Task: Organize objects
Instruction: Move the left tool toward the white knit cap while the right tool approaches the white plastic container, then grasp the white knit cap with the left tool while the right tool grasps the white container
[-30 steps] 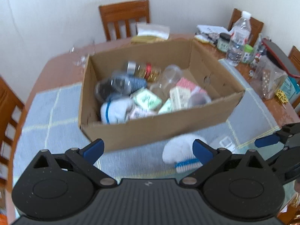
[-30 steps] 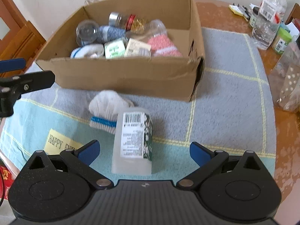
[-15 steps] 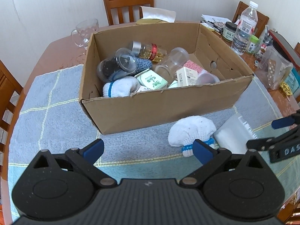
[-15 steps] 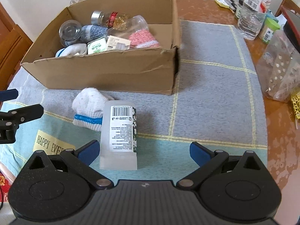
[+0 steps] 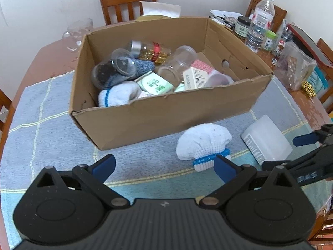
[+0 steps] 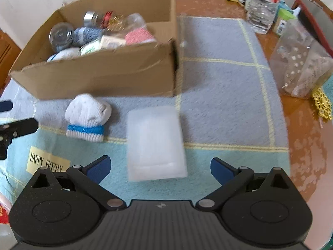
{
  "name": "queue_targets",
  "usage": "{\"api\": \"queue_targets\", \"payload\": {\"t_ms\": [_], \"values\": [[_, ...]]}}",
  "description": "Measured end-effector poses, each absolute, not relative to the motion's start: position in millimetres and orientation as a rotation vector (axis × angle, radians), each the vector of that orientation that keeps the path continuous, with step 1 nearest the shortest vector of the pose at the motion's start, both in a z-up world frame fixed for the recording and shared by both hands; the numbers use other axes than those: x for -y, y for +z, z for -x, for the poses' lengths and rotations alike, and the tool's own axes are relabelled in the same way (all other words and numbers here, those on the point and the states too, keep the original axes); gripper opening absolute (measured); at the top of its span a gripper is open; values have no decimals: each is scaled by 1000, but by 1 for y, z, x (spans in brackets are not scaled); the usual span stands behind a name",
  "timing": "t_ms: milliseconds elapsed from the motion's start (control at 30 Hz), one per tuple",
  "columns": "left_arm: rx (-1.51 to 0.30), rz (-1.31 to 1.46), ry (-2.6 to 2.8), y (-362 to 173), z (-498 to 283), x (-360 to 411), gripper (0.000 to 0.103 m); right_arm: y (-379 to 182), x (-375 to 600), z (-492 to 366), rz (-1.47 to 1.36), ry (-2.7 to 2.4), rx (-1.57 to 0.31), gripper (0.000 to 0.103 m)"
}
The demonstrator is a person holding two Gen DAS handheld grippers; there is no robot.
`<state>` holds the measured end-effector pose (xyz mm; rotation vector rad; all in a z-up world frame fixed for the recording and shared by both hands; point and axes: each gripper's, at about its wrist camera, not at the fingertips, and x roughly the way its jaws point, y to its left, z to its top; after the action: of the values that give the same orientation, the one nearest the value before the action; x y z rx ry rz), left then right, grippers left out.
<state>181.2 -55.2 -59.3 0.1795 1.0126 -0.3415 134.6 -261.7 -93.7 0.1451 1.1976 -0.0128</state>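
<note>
Filling nicely, the box (image 5: pixel 166 112) holds most things; a sock (image 6: pixel 86 114) and bottle (image 6: pixel 155 141) lie outside by its front, both tools (image 5: pixel 164 164) (image 6: pixel 160 166) wide, empty.

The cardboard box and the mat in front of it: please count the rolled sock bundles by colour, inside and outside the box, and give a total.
White with blue band: 2, one in the cardboard box, one on the mat
Blue-grey: 1
Pink and white: 1
Total: 4
</note>
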Motion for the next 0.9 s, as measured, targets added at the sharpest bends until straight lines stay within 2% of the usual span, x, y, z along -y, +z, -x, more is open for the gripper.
{"api": "queue_targets", "payload": {"t_ms": [233,667,900], "values": [[-1029,-199,-370,-69,-178,63,100,-110,260,-131,-72,-69,-1219,103],[-1101,-218,-380,-95,-191,98,100,-120,323,-123,-105,-218,-1215,103],[-1158,-139,-335,-110,-208,118,100,-120,322,-119,-81,-124,-1216,103]]}}
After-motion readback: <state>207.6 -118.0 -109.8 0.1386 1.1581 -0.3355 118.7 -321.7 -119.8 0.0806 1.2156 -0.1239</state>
